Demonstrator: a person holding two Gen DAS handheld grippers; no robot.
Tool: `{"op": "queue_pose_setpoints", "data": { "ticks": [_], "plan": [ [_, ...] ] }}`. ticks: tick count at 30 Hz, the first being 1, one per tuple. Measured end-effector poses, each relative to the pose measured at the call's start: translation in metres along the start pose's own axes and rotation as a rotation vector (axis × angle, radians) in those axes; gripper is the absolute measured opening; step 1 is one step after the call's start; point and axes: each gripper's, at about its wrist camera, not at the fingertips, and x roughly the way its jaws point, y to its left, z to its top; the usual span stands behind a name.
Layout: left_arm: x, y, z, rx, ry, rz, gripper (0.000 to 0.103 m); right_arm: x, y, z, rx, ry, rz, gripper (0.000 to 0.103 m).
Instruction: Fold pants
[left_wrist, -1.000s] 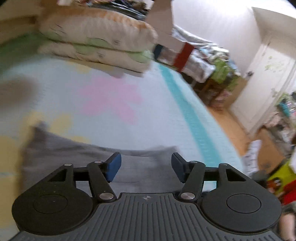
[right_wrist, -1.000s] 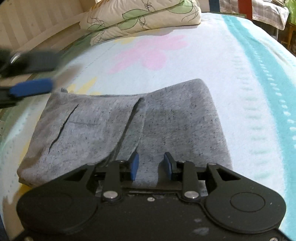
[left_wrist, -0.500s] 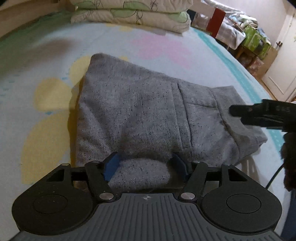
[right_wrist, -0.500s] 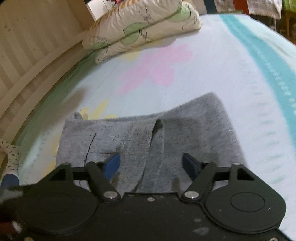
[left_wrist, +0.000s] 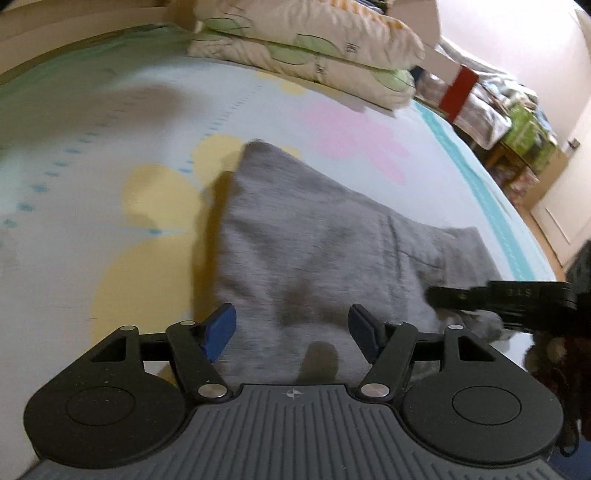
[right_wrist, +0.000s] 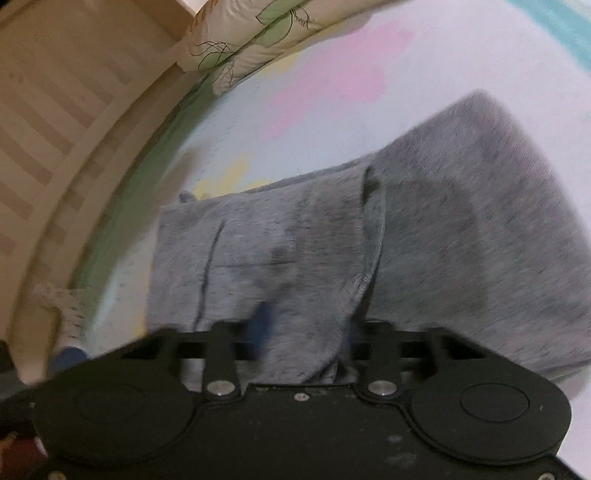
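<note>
**Folding one pair of grey pants on the flower bedsheet**

Going from big to small: one bed covered by a pale blue sheet with pink and yellow flower prints and a teal stripe (left_wrist: 110, 122) takes up most of both views. Two cream pillows with green leaf print (left_wrist: 306, 44) sit stacked at the far end, next to a beige striped wall (right_wrist: 48, 122).

One pair of heather-grey knit pants (left_wrist: 314, 240) lies folded into a chunky bundle in the middle of the sheet, with a pocket slit and a hem edge on top in the right wrist view.

Two grippers total. The left black two-finger gripper with blue pads (left_wrist: 291, 328) hangs over the near edge of the pants, fingers spread fairly wide, and they've just been opening a bit more; fabric is below and between them but the pads aren't pressing on it. The right black two-finger gripper (right_wrist: 303, 332) has just been closing, now narrow, with a bunched fold of the grey fabric pinched between its blurred pads.

Writing: some embossed characters on the right gripper's arm in the left view, too blurry to read.
</note>
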Motion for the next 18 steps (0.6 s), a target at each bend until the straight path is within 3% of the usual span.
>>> {"op": "queue_pose_setpoints", "data": {
  "ticks": [3,7,9,11,18],
  "plan": [
    [-0.007,0.011,0.004,-0.027,-0.013,0.023,0.066,-0.017,0.030,0.003,-0.113,-0.037,-0.027,0.014],
    [-0.012,0.016,0.014,-0.027,-0.034,0.031,0.066,-0.062,0.075,0.017,-0.274,-0.143,0.026,0.013],
    [-0.013,0.014,0.019,-0.020,-0.045,0.021,0.066,-0.081,0.079,0.026,-0.320,-0.199,-0.004,0.013],
    [-0.011,0.009,0.022,-0.008,-0.045,0.007,0.066,-0.089,0.068,0.034,-0.347,-0.216,-0.095,0.012],
    [0.010,-0.015,0.023,0.047,0.000,-0.033,0.066,-0.036,-0.003,0.027,-0.306,-0.026,-0.313,0.014]
  ]
}}
